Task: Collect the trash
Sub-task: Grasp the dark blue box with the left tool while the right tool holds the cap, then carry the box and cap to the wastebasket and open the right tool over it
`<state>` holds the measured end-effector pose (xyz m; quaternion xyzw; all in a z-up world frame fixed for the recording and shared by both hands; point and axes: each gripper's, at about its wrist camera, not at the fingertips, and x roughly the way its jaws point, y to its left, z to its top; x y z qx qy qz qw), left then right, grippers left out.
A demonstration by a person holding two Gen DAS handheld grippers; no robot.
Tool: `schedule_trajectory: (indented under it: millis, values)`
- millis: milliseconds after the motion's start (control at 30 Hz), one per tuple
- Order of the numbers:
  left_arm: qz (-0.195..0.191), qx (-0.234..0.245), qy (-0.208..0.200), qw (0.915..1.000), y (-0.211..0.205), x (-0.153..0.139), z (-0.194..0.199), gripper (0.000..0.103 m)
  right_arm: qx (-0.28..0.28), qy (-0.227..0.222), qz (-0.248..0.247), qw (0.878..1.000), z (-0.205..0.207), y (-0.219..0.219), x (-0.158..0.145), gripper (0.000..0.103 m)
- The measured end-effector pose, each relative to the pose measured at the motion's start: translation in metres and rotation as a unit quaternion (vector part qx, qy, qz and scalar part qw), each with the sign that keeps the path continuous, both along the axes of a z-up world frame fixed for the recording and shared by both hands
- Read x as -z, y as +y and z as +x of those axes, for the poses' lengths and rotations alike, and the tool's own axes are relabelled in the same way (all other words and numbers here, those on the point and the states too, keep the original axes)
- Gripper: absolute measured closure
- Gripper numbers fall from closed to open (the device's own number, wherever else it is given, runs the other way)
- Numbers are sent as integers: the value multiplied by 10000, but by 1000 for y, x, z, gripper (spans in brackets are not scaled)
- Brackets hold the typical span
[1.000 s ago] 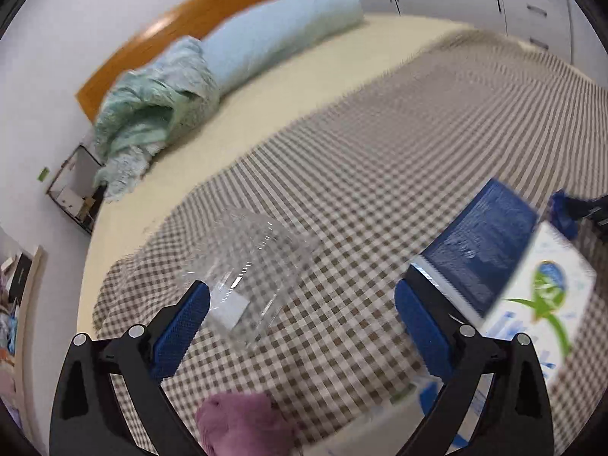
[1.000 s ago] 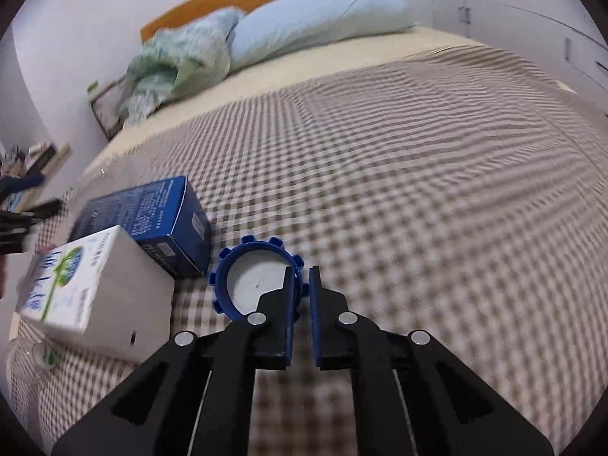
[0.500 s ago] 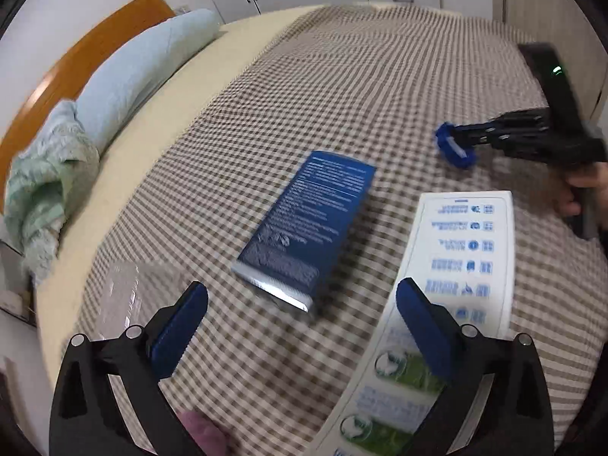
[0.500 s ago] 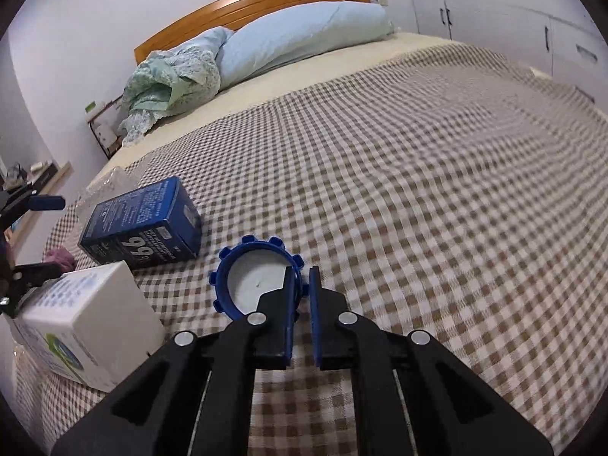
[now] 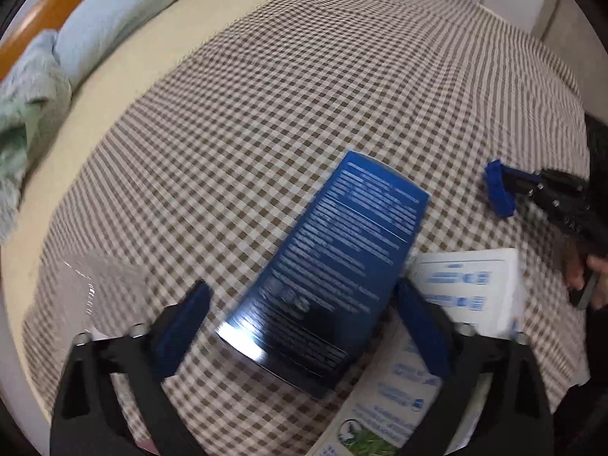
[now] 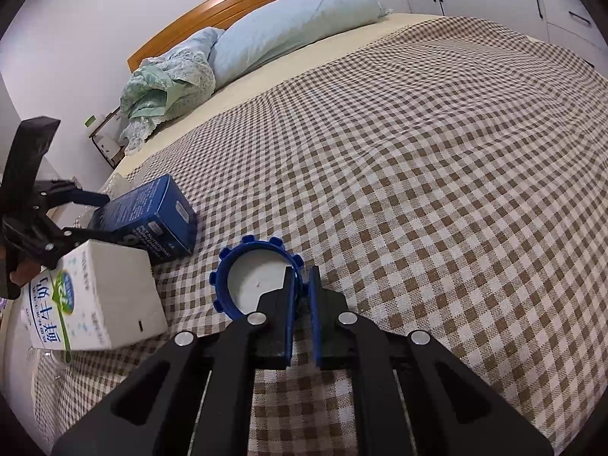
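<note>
A dark blue carton point(image 5: 342, 266) lies flat on the checked bedspread point(image 5: 304, 95). My left gripper point(image 5: 302, 326) points steeply down over the carton's near end, which sits between the closing jaws; the pads stand clear of its sides. A white milk carton point(image 5: 467, 285) lies against the blue carton's right side. My right gripper point(image 6: 303, 285) is shut on the rim of a blue notched lid point(image 6: 247, 285) and rests low on the bedspread. The right wrist view also shows the blue carton point(image 6: 152, 224), the milk carton point(image 6: 98, 296) and my left gripper point(image 6: 97, 216).
A clear plastic container point(image 5: 87, 288) lies left of my left gripper near the bed's edge. A pale blue pillow point(image 6: 296, 34), a green blanket point(image 6: 167, 87) and a wooden headboard point(image 6: 243, 3) are at the far end. White cupboards point(image 6: 532, 3) stand beyond the bed.
My left gripper swung away from the clear container, tipped downward and came over the blue carton, its jaws slightly narrower. My right gripper sank a little, still holding the lid.
</note>
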<state>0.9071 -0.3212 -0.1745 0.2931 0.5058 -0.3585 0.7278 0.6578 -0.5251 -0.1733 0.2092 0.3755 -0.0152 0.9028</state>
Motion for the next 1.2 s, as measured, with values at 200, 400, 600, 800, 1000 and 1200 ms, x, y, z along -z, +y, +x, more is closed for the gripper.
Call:
schedule_trajectory:
  millis: [200, 400, 600, 800, 1000, 1200]
  values:
    - [-185, -60, -175, 9997, 1, -2, -12, 27, 4, 37, 87, 10000, 1, -4, 4, 95]
    - [-219, -488, -765, 9956, 6, -19, -15, 32, 47, 96, 115, 9999, 1, -7, 5, 96]
    - [-307, -1328, -1565, 9782, 27, -77, -19, 37, 58, 254, -45, 9997, 7, -2, 4, 96]
    - [-479, -1602, -1827, 9688, 49, -157, -65, 37, 38, 158, -344, 9993, -6, 17, -31, 96]
    - [-808, -1694, -1847, 9647, 68, -220, -149, 37, -25, -96, -778, 9969, -76, 23, -97, 96]
    - [-1405, -1287, -1746, 9660, 65, -245, -273, 37, 279, -120, -1338, 9905, -201, -8, -136, 96]
